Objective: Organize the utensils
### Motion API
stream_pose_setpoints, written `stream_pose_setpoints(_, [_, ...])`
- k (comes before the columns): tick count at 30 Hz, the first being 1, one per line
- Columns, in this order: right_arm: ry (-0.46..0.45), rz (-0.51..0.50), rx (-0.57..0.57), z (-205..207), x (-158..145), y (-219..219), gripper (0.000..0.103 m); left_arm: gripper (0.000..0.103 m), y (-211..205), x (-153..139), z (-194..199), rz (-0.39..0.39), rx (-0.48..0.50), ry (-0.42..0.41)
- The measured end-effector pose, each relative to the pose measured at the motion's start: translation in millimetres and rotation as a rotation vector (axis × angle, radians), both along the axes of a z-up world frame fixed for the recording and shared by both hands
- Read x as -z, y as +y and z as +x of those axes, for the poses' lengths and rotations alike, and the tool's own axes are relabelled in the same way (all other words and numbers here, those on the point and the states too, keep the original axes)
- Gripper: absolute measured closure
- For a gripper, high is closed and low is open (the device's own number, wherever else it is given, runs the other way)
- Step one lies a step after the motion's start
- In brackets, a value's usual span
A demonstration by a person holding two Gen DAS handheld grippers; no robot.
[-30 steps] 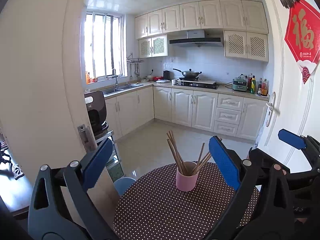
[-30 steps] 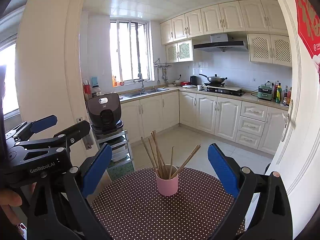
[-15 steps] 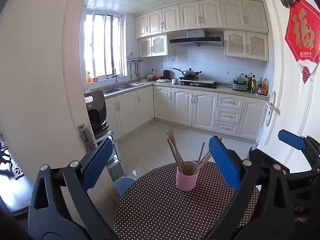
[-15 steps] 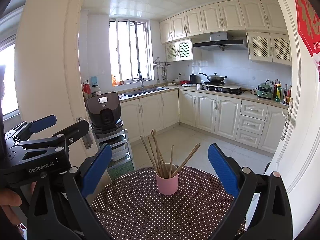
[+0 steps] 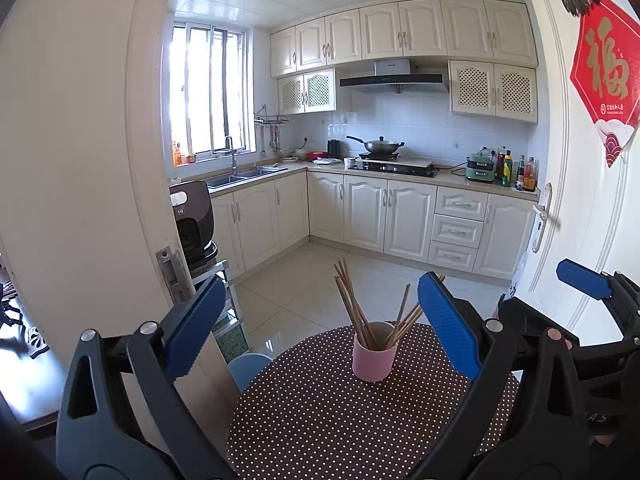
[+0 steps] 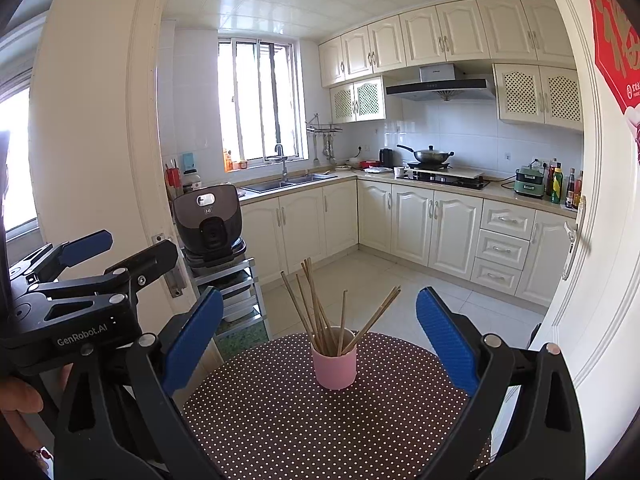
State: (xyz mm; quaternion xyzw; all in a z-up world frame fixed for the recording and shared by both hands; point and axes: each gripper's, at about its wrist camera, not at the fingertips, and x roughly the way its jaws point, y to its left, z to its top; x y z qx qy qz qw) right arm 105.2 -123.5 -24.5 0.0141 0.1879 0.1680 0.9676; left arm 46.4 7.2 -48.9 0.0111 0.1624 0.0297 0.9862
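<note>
Both grippers are hanging side by side above the near edge of the round table, and neither is holding anything. Starting at the left, the left gripper (image 5: 320, 332) is hovering with its blue pads spread wide, nothing between them; in the right wrist view its black body is showing at the left edge, with part of a hand (image 6: 24, 396) gripping it from below. Beyond it, further back, a dark appliance (image 6: 208, 220) is sitting on a small rack by the door frame, well apart from the table.

Moving toward the middle, the polka-dot tablecloth (image 6: 280, 420) is covering the table, and the pink cup (image 6: 334, 364) is standing upright on it, toward the far side. The chopsticks (image 6: 316, 312) are leaning out of the cup in a loose fan, some tilting left and a few splaying right, their tips well apart from one another. No other utensil is showing on the cloth.

At the right, the right gripper (image 6: 320, 340) is also waiting with its fingers spread apart, framing the cup from a distance without touching it.

Judging by this, the work is sitting at an approach or pause stage: either the sticks are already gathered and only tidying is left, or a first grasp is yet to come. A next move would probably be calling for one gripper to advance and lower toward the fanned tips, closing on a single stick or steadying the cup, since the light cup could be tipping under a sideways push.
</note>
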Motion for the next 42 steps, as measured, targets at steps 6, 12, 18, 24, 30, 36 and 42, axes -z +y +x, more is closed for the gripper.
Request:
stream_pose_setpoints(6, [0.003, 0.001, -0.001, -0.3, 0.9, 0.4, 0.01, 0.008, 1.5, 0.6, -0.7, 0.002, -0.002, 0.001])
stream_pose_setpoints(12, [0.007, 0.002, -0.002, 0.0, 1.0, 0.0, 0.01, 0.008, 0.3, 1.0, 0.0, 0.005, -0.005, 0.003])
stream_pose_setpoints(18, [0.008, 0.001, -0.001, -0.5, 1.1, 0.2, 0.01, 0.008, 0.0, 2.0, -0.9, 0.004, -0.006, 0.004])
stream_pose_setpoints(24, [0.009, 0.002, -0.001, -0.9, 1.6, -0.2, 0.01, 0.008, 0.3, 2.0, -1.0, 0.004, -0.006, 0.003])
stream_pose_setpoints(30, [0.013, 0.003, 0.0, -1.4, 1.8, -1.1, 0.009, 0.008, 1.3, 2.3, -1.3, 0.005, -0.006, 0.005])
stream_pose_setpoints(36, [0.02, 0.0, 0.002, 0.7, 1.7, -2.9, 0.009, 0.008, -1.2, 3.4, -2.5, 0.007, -0.005, 0.008])
stream_pose_setpoints(42, [0.03, -0.005, 0.009, 2.3, 2.5, -4.5, 0.01, 0.008, -3.6, 2.5, 0.9, 0.007, 0.002, 0.011])
